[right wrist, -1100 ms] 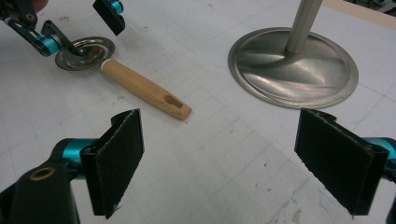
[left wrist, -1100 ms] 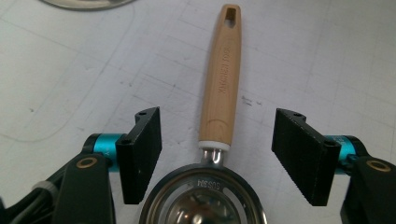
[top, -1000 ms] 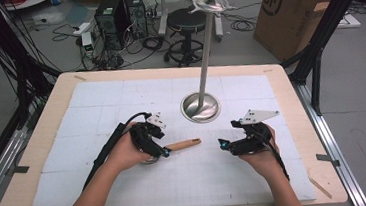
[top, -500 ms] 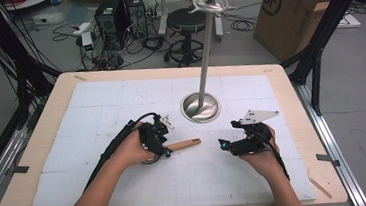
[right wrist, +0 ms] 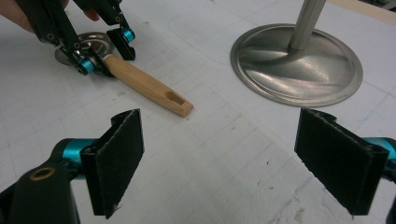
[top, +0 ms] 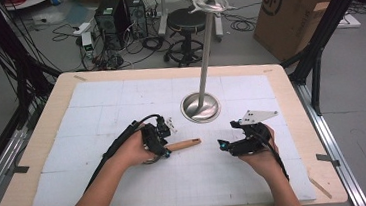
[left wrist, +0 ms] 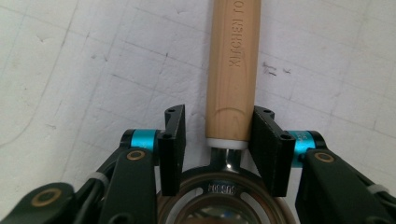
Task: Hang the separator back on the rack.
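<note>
Hands come in from the near edge of the table [top: 34,146], each holding a gripper over the white gridded mat [top: 120,98]. The right gripper [top: 223,144], nearer the right side, has its jaws spread wide apart with nothing between them; in the right gripper view its two black pads [right wrist: 116,158] frame bare mat. The left gripper [left wrist: 219,133] sits just left of centre, its jaws set on either side of a wooden handle [left wrist: 233,70] where the wood meets a white collar and a metal ring-shaped head. The right-hand pad looks to touch the wood, while a thin gap shows at the left-hand pad, so the jaws are close around the handle but not clearly clamped. The utensil lies flat on the mat, its handle pointing toward the right gripper, with a slot near its free end [right wrist: 175,98]. Beyond both grippers, a round metal base [top: 200,107] carries an upright pole. Farther off, past the table, stand a stool [top: 184,20] and a cardboard box [top: 288,13].
</note>
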